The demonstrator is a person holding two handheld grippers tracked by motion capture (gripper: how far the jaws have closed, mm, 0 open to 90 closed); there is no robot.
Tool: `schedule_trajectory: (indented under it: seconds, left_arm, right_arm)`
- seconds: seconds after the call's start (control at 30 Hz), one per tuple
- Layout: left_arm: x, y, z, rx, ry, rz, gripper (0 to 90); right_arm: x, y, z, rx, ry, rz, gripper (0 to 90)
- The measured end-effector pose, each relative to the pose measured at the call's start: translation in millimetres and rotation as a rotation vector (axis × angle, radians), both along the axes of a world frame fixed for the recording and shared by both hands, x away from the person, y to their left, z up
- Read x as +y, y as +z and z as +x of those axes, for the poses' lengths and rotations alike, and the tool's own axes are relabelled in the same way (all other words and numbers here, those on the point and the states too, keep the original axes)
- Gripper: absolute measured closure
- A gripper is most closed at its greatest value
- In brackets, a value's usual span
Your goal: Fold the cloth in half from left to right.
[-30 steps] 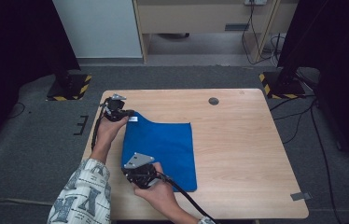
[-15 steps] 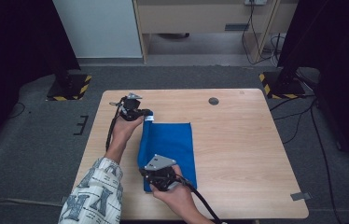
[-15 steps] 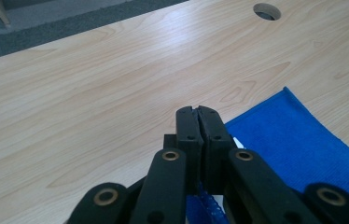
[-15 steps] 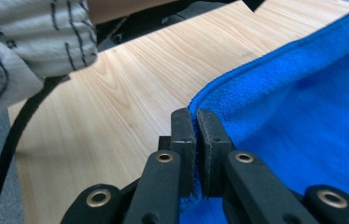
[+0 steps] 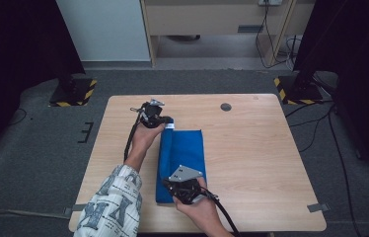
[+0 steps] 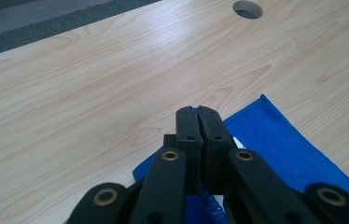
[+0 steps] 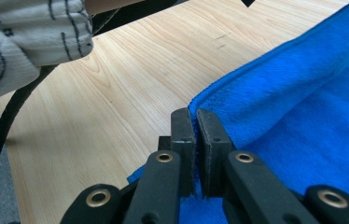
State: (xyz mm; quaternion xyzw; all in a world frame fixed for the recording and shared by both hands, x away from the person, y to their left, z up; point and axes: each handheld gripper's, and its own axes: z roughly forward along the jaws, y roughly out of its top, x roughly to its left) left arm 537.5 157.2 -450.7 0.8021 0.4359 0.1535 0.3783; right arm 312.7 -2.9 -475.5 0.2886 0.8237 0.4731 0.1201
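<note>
Hard to see at the left: most of the left gripper (image 5: 159,118), tucked behind its hand, jaws pinched tight on the far corner of the blue cloth (image 5: 188,148). In the middle of the wooden table (image 5: 261,163): soft, fuzzy cloth, left edge lifted and folded over. Near the front: right gripper (image 5: 182,189), jaws squeezed on the near corner, edge poking up between them.

Right gripper (image 7: 195,122), bottom centre, jaws pinching the blue towel's (image 7: 298,116) raised edge; wooden table (image 7: 130,79) left; patterned sleeve (image 7: 28,32) upper left.
</note>
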Motion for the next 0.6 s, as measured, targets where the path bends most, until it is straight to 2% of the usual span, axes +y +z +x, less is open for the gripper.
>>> schedule_trajectory:
  seconds: [0.07, 0.23, 0.6]
  left_arm:
    - [-4.1, -3.0, 2.0, 0.011, -0.005, 0.007, 87.9]
    - [-15.5, -3.7, 0.7, 0.008, -0.019, 0.004, 87.9]
    - [-35.4, -5.8, 1.8, 0.016, -0.046, 0.012, 87.9]
  right_arm:
    - [-4.4, -1.0, -0.2, -0.004, -0.007, 0.003, 86.6]
    - [-16.2, -7.2, 2.5, 0.013, -0.025, -0.008, 86.6]
    - [-28.8, -12.7, -0.8, 0.029, -0.038, -0.021, 86.5]
